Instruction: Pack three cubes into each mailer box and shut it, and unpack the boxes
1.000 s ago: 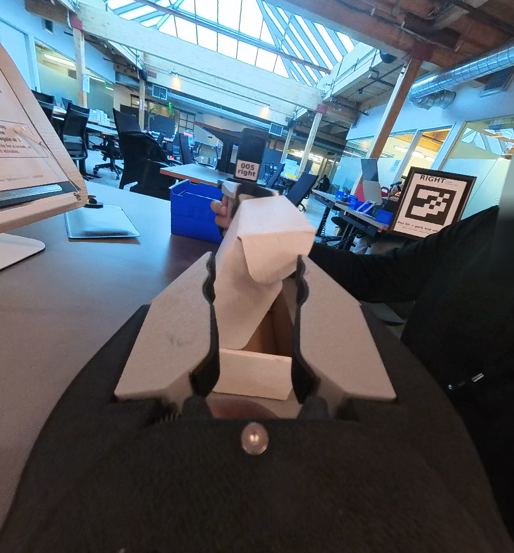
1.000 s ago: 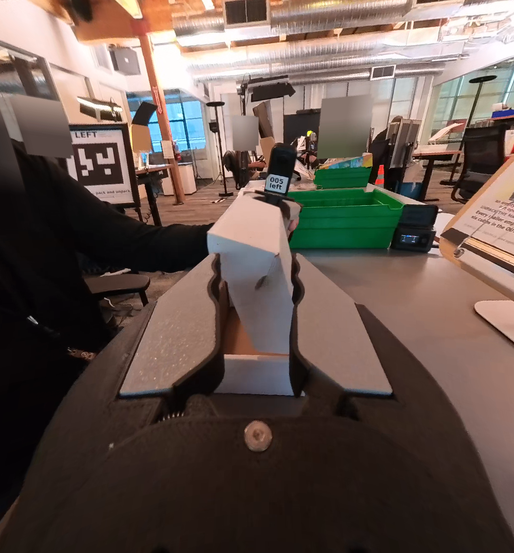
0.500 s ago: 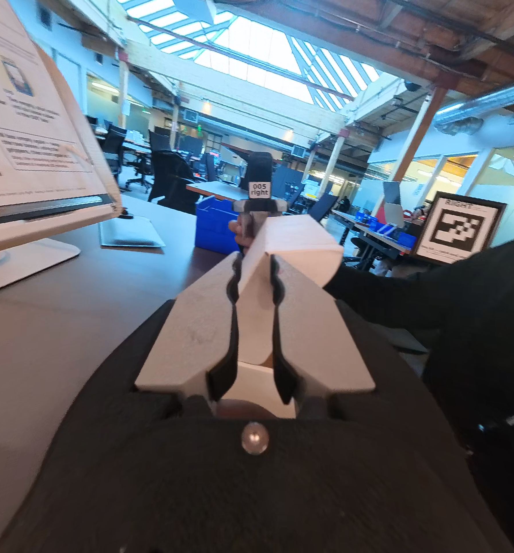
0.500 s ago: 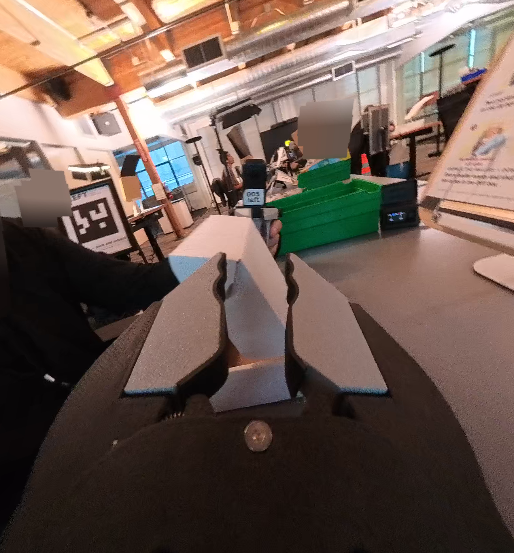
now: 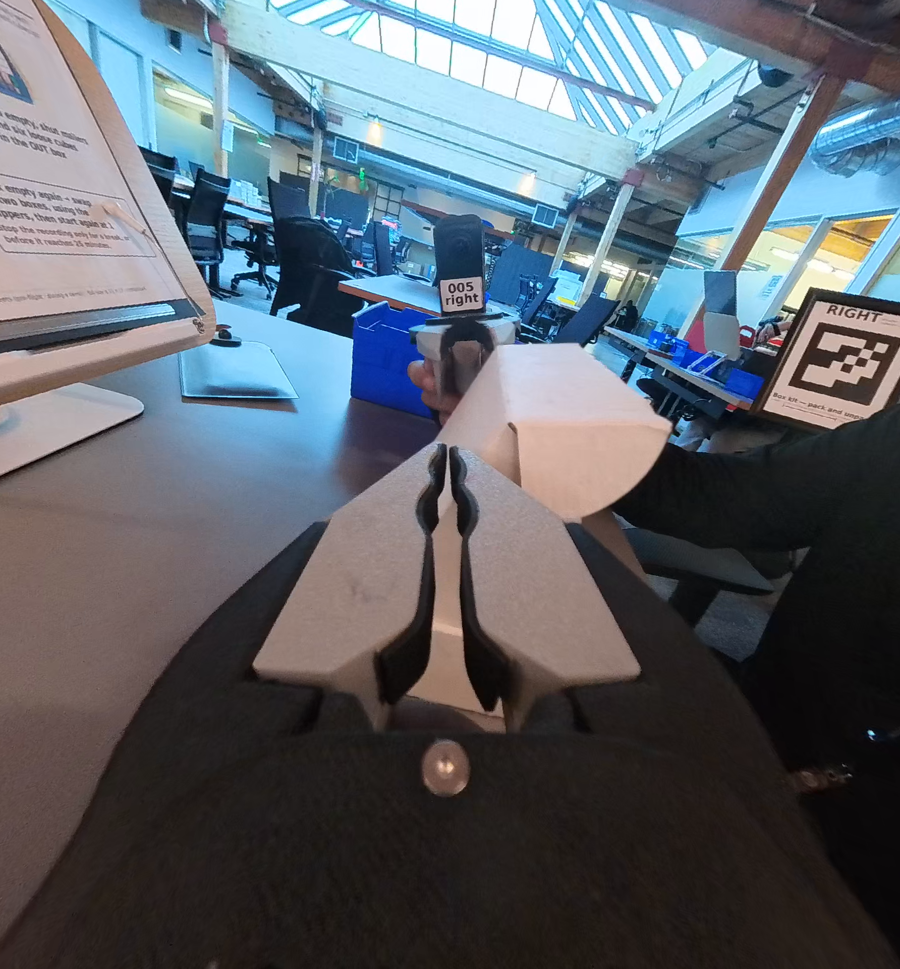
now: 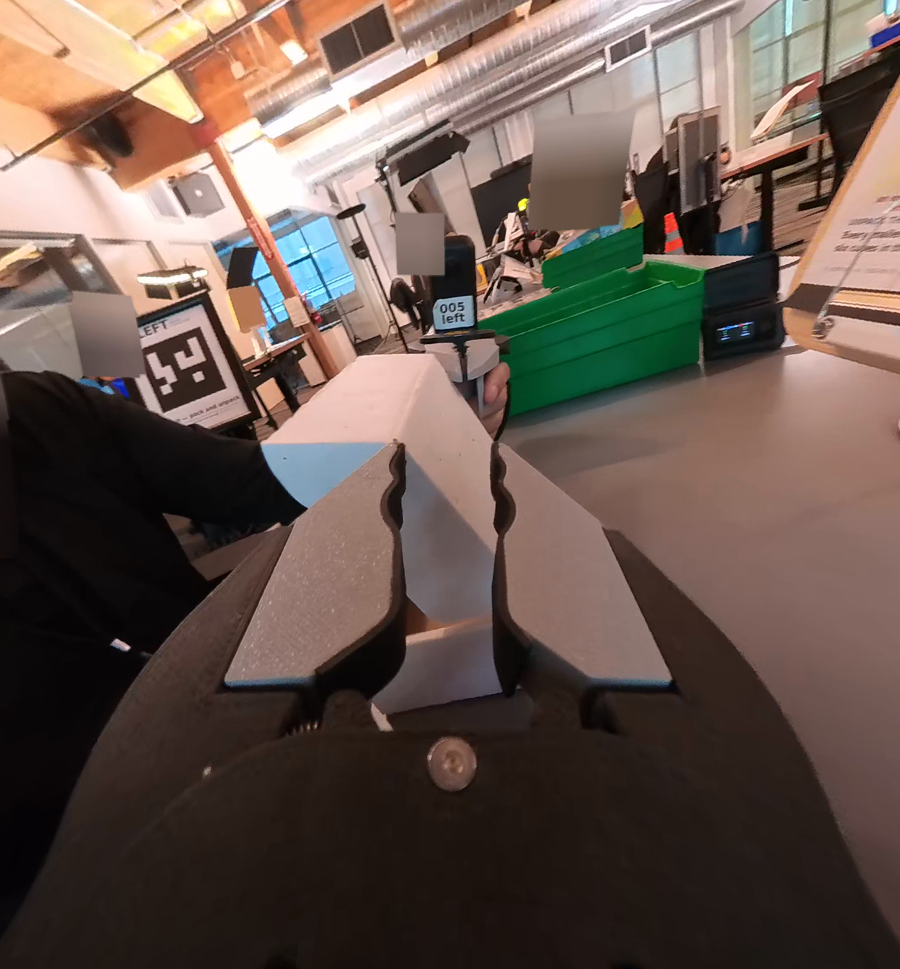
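A white mailer box (image 5: 558, 409) is held in the air above the dark table (image 5: 123, 524), between my two grippers. Its lid lies folded down over the body. My left gripper (image 5: 448, 451) is nearly shut, pinching a thin white end panel of the box. My right gripper (image 6: 445, 456) holds the other end, with its jaws a box panel's width apart and the white box (image 6: 385, 414) filling the gap. Each gripper shows at the far end of the other's view: the right one in the left wrist view (image 5: 461, 346), the left one in the right wrist view (image 6: 463, 356). No cubes are visible.
A blue bin (image 5: 385, 356) stands on the table behind the right gripper. Green bins (image 6: 610, 320) and a small black device (image 6: 741, 325) stand behind the left one. An instruction board on a stand (image 5: 60, 210) is at the table's back. A person's black sleeve (image 6: 123, 472) is beside the box.
The box lid has swung from upright down onto the body. My left gripper's jaws have closed from wide apart to nearly touching. My right gripper's jaws have narrowed slightly.
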`<state>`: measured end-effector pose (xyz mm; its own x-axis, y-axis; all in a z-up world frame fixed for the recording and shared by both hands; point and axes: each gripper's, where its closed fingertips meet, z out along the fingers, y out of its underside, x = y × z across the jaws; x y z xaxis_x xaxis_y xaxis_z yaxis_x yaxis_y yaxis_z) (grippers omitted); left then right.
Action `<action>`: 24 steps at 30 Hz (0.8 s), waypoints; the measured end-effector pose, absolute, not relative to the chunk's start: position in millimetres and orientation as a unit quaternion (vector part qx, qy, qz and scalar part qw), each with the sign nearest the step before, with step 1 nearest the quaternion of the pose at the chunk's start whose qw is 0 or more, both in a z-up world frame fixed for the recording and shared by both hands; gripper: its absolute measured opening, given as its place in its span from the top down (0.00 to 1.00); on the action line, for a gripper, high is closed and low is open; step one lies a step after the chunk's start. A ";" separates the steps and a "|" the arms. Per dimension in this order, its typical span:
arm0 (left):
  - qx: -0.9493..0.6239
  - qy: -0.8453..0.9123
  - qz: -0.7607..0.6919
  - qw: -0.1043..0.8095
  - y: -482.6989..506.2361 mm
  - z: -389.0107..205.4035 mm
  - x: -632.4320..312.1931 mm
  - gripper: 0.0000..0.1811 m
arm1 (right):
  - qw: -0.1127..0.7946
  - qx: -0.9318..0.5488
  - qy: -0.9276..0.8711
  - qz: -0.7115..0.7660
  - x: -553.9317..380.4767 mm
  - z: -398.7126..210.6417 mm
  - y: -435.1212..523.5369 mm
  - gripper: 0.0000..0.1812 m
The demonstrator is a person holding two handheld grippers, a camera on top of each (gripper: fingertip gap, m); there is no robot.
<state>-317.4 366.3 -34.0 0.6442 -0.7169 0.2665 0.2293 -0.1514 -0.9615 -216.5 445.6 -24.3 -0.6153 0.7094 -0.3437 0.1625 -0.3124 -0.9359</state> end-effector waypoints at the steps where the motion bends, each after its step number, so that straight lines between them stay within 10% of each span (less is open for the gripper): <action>1: -0.658 0.186 -0.379 0.624 366.1 -34.3 -317.0 1.00 | 0.189 -0.391 -0.557 0.708 -215.9 -24.8 442.5 0.83; 24: -0.655 0.234 -0.384 0.607 351.1 -34.7 -304.3 0.86 | 0.173 -0.364 -0.571 0.715 -208.2 -22.8 430.4 0.76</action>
<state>-304.3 351.1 -34.7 0.5950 -0.7735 0.2182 0.1596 -0.1524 -0.9754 -208.2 430.4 -22.8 -0.6755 0.6627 -0.3233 0.1688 -0.2879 -0.9427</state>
